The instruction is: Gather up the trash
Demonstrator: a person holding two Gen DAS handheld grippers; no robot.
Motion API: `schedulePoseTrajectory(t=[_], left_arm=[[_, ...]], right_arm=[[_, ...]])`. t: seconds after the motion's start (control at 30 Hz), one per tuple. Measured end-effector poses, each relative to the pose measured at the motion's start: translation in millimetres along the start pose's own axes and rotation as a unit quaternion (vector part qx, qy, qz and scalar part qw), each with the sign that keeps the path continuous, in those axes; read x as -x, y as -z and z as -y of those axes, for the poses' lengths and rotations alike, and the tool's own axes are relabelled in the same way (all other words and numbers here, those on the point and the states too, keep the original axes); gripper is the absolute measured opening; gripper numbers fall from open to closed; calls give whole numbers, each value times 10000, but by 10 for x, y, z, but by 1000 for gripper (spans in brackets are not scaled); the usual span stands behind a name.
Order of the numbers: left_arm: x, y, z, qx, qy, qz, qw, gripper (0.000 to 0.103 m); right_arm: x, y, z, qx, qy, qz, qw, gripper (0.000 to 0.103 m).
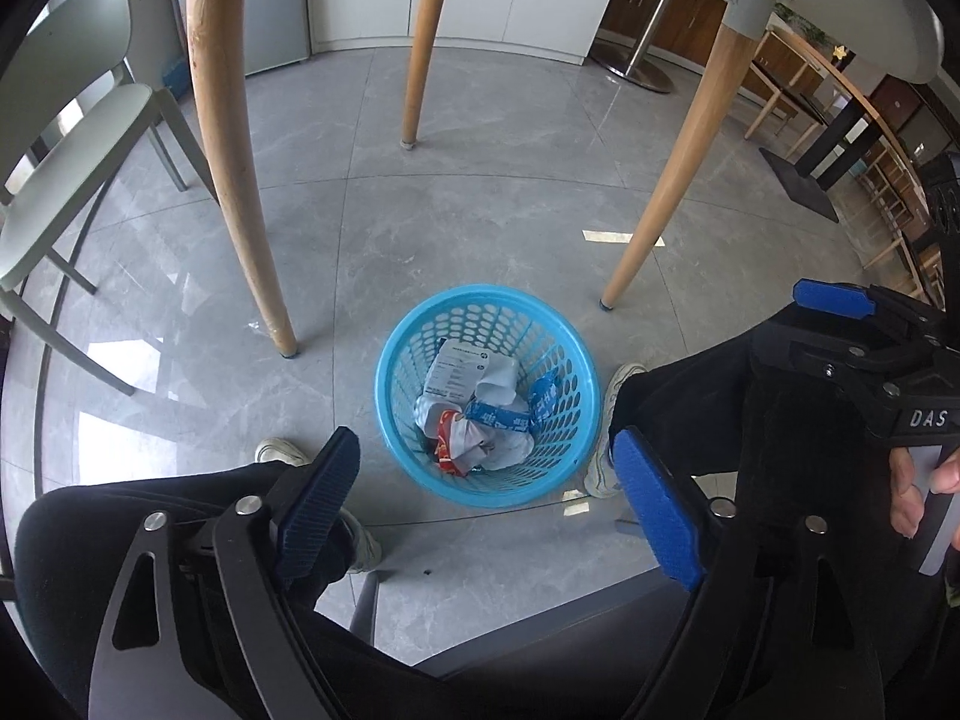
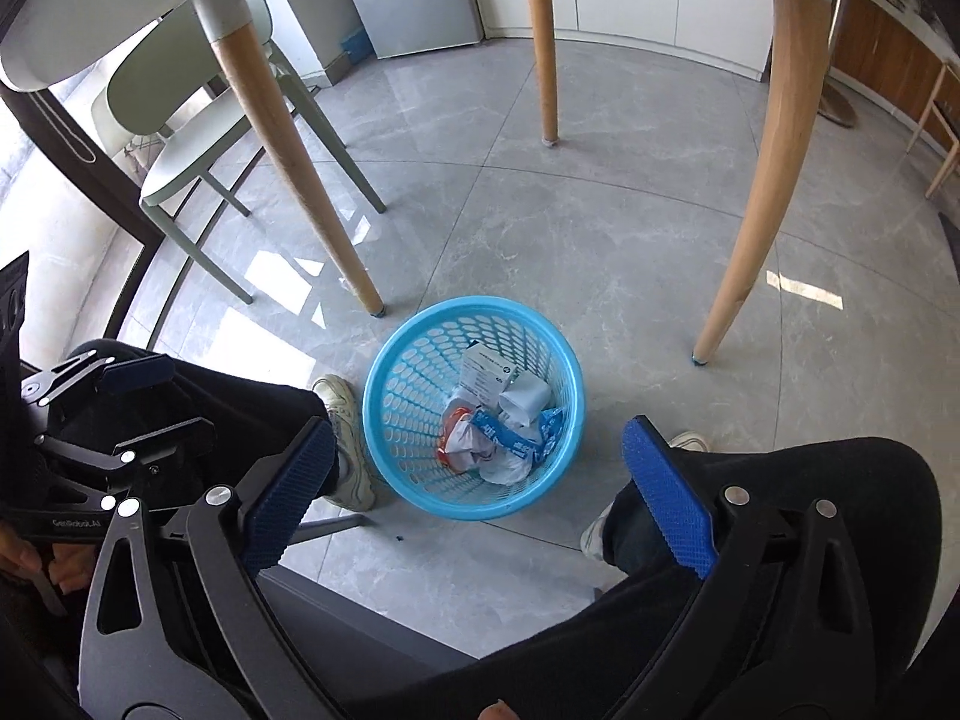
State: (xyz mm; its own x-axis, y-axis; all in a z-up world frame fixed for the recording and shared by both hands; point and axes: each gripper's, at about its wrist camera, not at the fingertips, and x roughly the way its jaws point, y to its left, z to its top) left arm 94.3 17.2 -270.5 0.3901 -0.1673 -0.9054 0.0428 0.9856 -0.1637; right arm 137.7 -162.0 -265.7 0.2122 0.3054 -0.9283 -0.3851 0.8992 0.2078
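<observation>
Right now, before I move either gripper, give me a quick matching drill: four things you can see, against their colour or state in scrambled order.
1. basket
2. left gripper
3. table leg
4. chair

a. pale green, on the floor
b. open, holding nothing
c. light blue, holding wrappers
d. wooden, beside the basket

Pairs: 1-c, 2-b, 3-d, 4-a

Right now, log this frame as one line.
left gripper: open, empty | right gripper: open, empty | round blue perforated plastic basket: on floor, holds crumpled wrappers
</observation>
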Motion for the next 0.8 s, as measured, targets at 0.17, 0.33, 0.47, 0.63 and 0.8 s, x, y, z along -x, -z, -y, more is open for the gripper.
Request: schedulePoseTrajectory(t=[0.17,0.33,0.47,0.63,0.8], left_arm=[[48,53,-18,36,-114,80,9999,97],[75,73,-75,122,-30,128,9998,97],[97,80,-77,140,-92,192,9997,97],[119,79,-61,156,-167,284,9993,97],[97,73,-91,212,-229,276,9991,97]], right_arm=[[170,100,-54,244,-6,124,9996,94],[293,144,-91,362,-58,381,9986,94],[283,159,-103,420,-67,409,9983,95],[241,151,-115,466,-45,343,9983,95],[201,143,-155,497,-42,242,9985,95]])
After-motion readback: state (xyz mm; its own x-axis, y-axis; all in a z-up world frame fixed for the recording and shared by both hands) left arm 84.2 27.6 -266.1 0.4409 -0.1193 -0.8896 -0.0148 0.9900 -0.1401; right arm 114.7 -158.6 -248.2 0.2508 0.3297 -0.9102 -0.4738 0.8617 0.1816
